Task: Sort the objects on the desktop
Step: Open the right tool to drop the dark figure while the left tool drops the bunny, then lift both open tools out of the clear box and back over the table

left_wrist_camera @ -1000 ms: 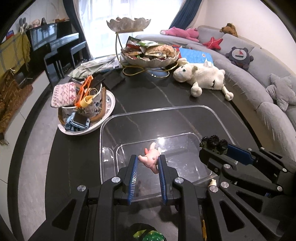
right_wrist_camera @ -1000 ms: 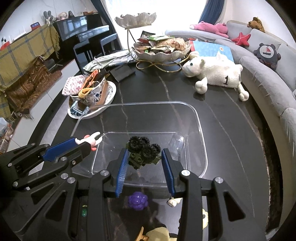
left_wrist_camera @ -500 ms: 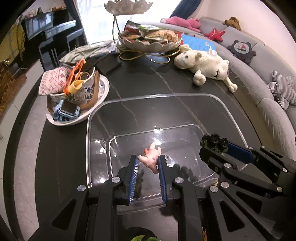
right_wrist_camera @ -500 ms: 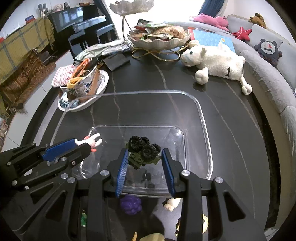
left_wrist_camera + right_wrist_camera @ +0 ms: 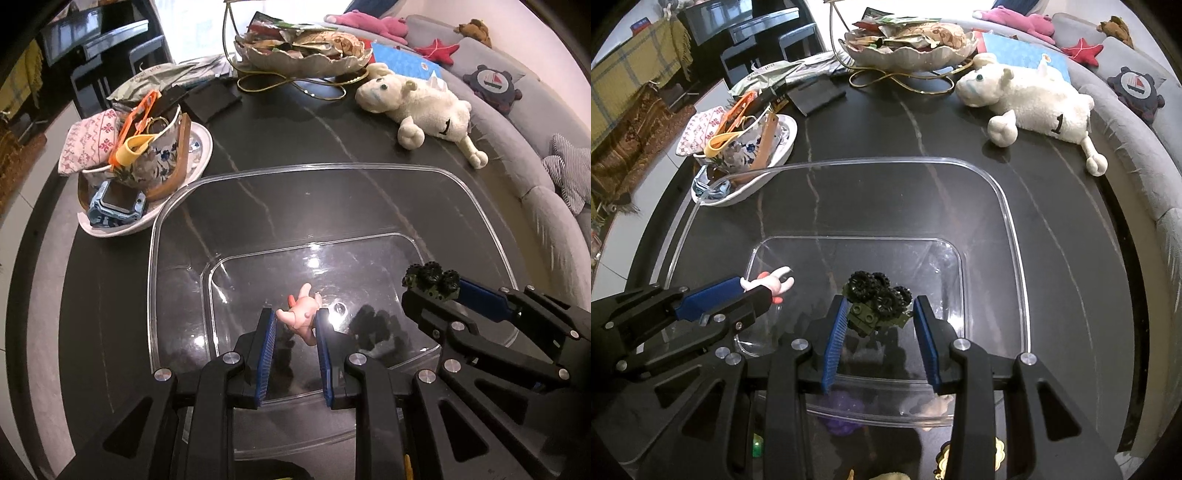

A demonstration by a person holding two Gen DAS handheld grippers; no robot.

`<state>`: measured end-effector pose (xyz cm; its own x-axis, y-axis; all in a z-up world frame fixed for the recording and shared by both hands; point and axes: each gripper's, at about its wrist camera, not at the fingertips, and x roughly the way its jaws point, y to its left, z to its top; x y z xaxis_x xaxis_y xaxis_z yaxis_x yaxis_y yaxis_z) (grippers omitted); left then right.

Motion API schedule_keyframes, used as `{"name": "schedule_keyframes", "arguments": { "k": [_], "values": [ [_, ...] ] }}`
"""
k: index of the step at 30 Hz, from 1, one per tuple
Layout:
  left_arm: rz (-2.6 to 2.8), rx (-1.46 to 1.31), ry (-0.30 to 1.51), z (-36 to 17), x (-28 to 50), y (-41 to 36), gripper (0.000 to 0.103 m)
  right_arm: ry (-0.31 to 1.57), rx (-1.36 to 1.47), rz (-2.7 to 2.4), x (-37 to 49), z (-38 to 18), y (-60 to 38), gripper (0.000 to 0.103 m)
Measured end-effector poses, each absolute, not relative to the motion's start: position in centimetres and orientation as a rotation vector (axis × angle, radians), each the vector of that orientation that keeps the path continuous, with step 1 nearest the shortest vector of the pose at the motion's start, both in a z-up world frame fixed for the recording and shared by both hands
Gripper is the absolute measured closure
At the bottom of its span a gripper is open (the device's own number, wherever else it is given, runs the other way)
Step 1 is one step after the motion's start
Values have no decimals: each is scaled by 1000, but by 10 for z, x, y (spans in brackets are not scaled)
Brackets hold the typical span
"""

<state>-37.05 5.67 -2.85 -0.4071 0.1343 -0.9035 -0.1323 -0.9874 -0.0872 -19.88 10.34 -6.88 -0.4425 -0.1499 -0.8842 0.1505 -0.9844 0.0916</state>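
My left gripper (image 5: 293, 323) is shut on a small pink animal figure (image 5: 301, 317) and holds it over the clear plastic bin (image 5: 332, 170). My right gripper (image 5: 881, 312) is shut on a dark green toy truck with black wheels (image 5: 877, 301), also above the bin's bottom. In the left wrist view the right gripper with the truck (image 5: 430, 282) shows at the right. In the right wrist view the left gripper with the pink figure (image 5: 772, 286) shows at the left. The bin (image 5: 1008, 221) holds nothing else that I can see.
A white plate with a floral cup and clutter (image 5: 144, 166) stands left of the bin. A white plush sheep (image 5: 417, 107) lies at the back right. A tiered dish of snacks (image 5: 303, 48) stands behind. Small toys, one purple (image 5: 842, 421), lie near the bin's front edge.
Both grippers have moved forward and lower over the bin, each still holding its toy. The bin now fills more of both views.
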Motion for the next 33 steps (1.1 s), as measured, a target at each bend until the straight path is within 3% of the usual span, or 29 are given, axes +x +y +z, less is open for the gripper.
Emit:
{"name": "schedule_keyframes", "arguments": {
  "k": [9,15,20,33],
  "values": [
    [2456,-1693,-76,-31,-376,52,82,-20,1567,-2521,-201,-68,105,68],
    [2448,-1696,-23,-28,-375,55,76,-12,1573,-2521,-200,-68,108,67],
    [2536,-1623,-7,-15,-367,49,48,-48,1566,-2537,-198,-65,116,63],
    [2631,-1456,96,16,-326,43,46,-36,1386,-2624,-157,-27,113,62]
  ]
}}
